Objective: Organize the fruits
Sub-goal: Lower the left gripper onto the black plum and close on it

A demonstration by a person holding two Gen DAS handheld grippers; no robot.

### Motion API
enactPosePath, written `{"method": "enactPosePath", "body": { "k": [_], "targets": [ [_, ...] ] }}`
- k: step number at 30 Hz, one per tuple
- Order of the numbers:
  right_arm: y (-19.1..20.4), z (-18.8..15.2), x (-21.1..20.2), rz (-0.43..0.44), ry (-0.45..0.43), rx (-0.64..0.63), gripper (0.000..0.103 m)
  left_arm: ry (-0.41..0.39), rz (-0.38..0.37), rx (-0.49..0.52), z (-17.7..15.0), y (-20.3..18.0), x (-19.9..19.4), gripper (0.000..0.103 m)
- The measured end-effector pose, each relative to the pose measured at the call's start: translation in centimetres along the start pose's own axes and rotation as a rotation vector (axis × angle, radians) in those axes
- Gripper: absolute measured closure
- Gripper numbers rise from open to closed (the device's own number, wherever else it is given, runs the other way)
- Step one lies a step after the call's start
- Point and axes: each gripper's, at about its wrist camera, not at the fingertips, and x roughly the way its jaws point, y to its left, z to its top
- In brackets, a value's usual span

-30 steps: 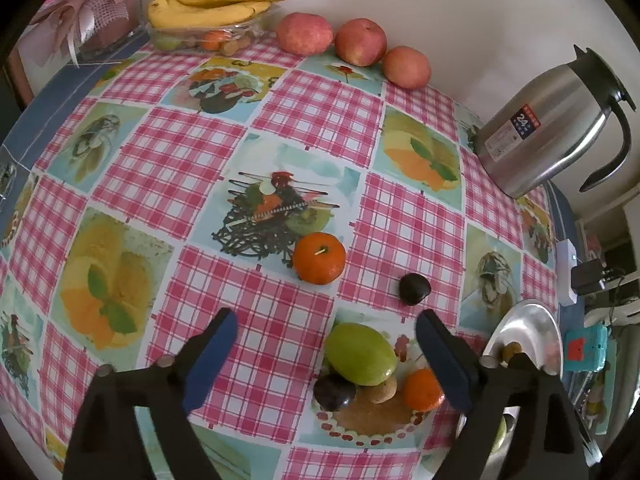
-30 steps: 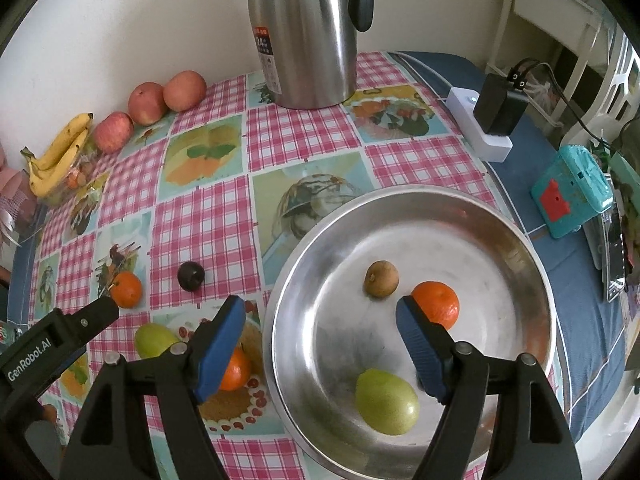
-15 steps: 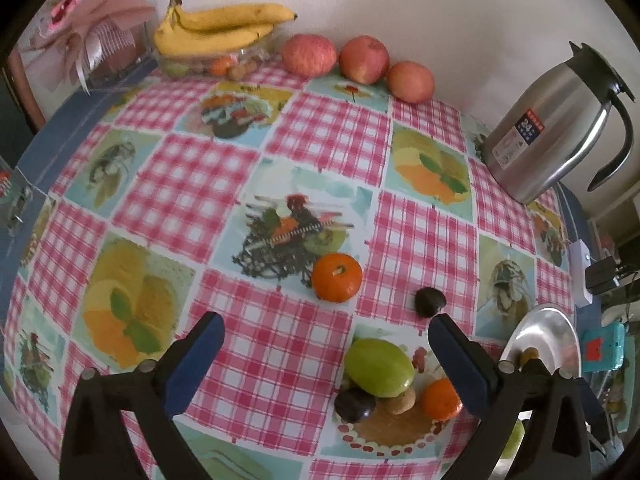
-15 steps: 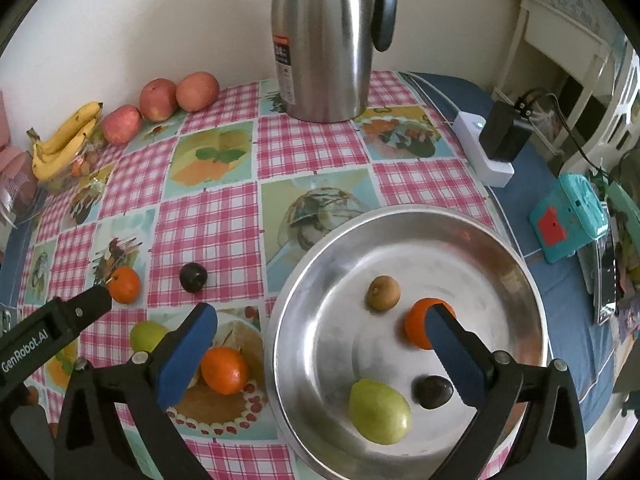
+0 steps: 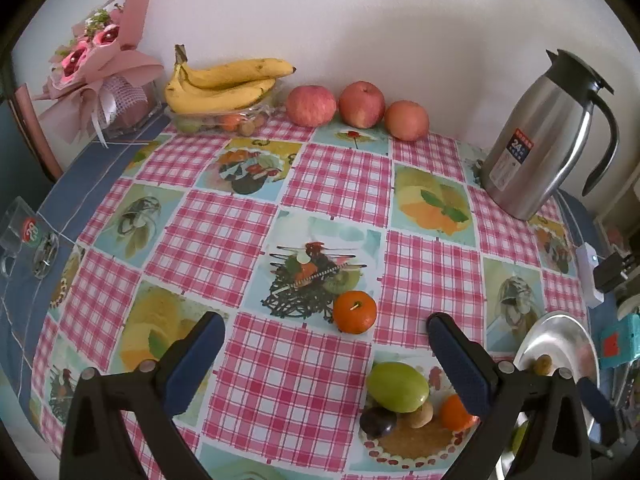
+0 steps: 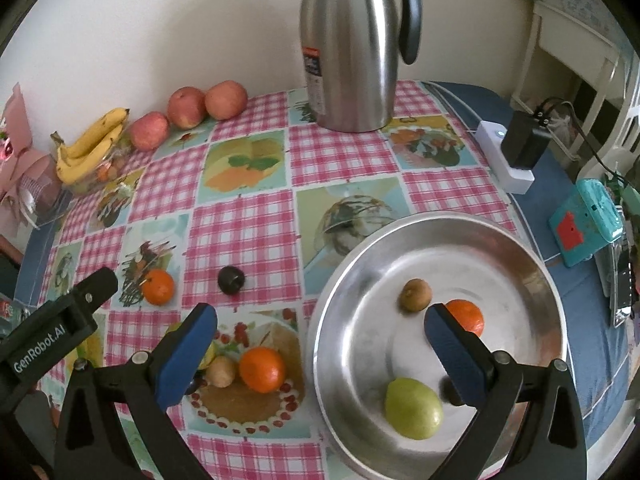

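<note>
Right gripper (image 6: 320,330) spread wide and empty above the steel bowl (image 6: 532,264), which holds a pear (image 6: 414,408), a tangerine (image 6: 466,314) and a kiwi (image 6: 416,294) (also a dark, blurred fruit, possibly a plum). Left gripper (image 5: 324,338) likewise wide, empty.

Both wrist cams look steeply down, close; share table (image 5: 332,184), steel bowl (image 6: 344,280).

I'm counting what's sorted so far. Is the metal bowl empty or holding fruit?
Holding fruit. The metal bowl contains a green pear, an orange, a small brown fruit and something dark, partly hidden.
</note>
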Motion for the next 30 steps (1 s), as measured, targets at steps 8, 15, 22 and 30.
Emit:
{"method": "enactPosePath", "body": {
  "k": [8,15,22,30],
  "targets": [
    [2.4,-1.5,0.5,0.023,0.047,-0.031,0.0,0.026,0.002,-0.045,-0.5,2.3,-0.1,0.0],
    [4.4,-2.4,0.4,0.023,0.057,-0.058,0.0,0.035,0.071,-0.079,-1.2,5.3,0.1,0.0],
    [6.1,-3.3,0.1,0.045,0.048,-0.067,0.0,0.033,0.072,-0.104,-1.7,6.8,-0.1,0.0],
    [6.9,-3.4,-0.1,0.075,0.04,-0.095,0.0,0.02,0.063,-0.109,-1.5,6.7,-0.2,0.0]
  ]
}}
